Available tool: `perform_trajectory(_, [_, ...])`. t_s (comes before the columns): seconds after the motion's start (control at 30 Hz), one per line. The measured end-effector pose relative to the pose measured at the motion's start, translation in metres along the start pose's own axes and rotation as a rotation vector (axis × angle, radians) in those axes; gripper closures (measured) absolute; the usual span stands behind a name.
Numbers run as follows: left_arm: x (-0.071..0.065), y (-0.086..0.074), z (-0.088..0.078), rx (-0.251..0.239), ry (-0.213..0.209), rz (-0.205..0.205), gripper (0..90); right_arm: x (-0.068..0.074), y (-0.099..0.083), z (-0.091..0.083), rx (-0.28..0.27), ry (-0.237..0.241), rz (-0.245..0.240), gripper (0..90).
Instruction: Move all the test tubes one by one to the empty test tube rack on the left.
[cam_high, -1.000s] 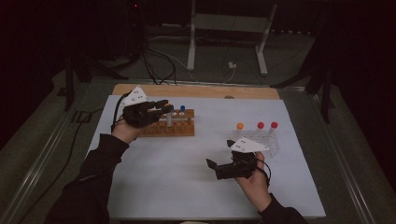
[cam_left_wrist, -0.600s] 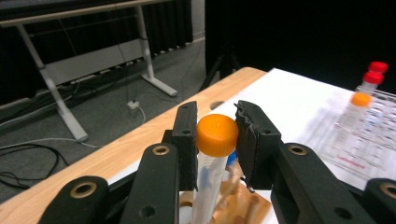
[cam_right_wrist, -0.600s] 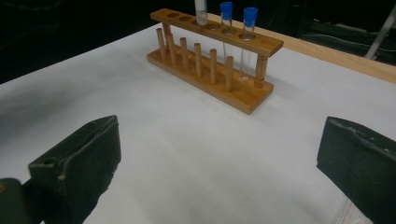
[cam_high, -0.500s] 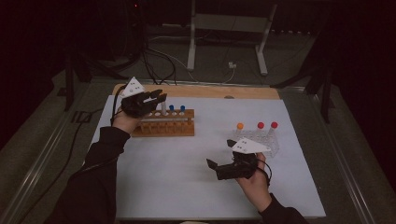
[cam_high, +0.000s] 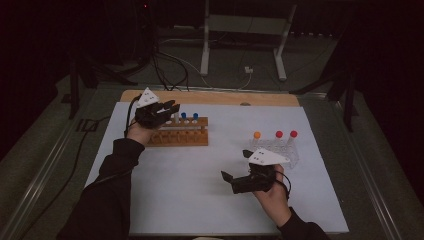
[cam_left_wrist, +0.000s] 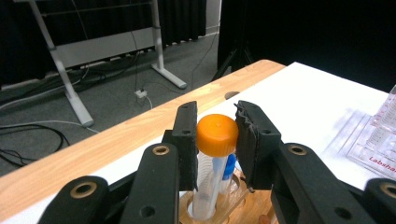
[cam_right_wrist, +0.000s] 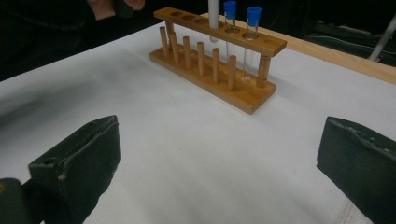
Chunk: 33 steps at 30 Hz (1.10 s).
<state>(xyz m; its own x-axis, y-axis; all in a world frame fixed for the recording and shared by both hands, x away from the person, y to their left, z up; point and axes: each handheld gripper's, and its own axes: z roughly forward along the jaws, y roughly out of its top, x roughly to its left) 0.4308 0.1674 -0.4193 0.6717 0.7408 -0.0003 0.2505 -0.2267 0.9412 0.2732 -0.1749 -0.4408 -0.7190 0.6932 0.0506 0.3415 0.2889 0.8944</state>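
Left gripper view showed the tube (cam_left_wrist: 212, 172) with its orange cap (cam_left_wrist: 217, 134) pinched between your left gripper's (cam_left_wrist: 215, 140) pads, which pressed on the cap from both sides. The tube hung upright, its lower end already inside a hole of the rack (cam_left_wrist: 233, 205), just beside a blue-capped tube (cam_left_wrist: 228, 168) in the next hole.

To have done this step well, you needed to keep the tube plumb over that hole, lower it straight until it seated, and only then part the jaws; any tilt would likely have dragged it against the hole's rim or bumped the blue neighbour.

From the high view, your left gripper (cam_high: 165, 112) stood over the rack's (cam_high: 180, 137) left half, with two blue caps (cam_high: 189, 116) just to its right. Your right gripper (cam_high: 235, 179) lay well apart from the rack, toward you and to the right, jaws wide open with nothing between them; in the right gripper view its pads (cam_right_wrist: 77, 163) pointed across the bare sheet at the rack (cam_right_wrist: 219, 70). A clear stand (cam_high: 280, 150) with more capped tubes stood right of the rack, just beyond that hand.
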Motion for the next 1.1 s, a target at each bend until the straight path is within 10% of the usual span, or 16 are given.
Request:
perform_trajectory(0.97, [0.004,-0.030,0.015,0.081,-0.006,-0.039,71.0,-0.001,-0.001,0.000,0.008,0.023,0.001,0.0])
perform_trajectory(1.1, [0.003,-0.029,0.010,0.058,-0.025,-0.040,59.3,-0.001,0.000,-0.001,0.002,0.026,0.002,0.0])
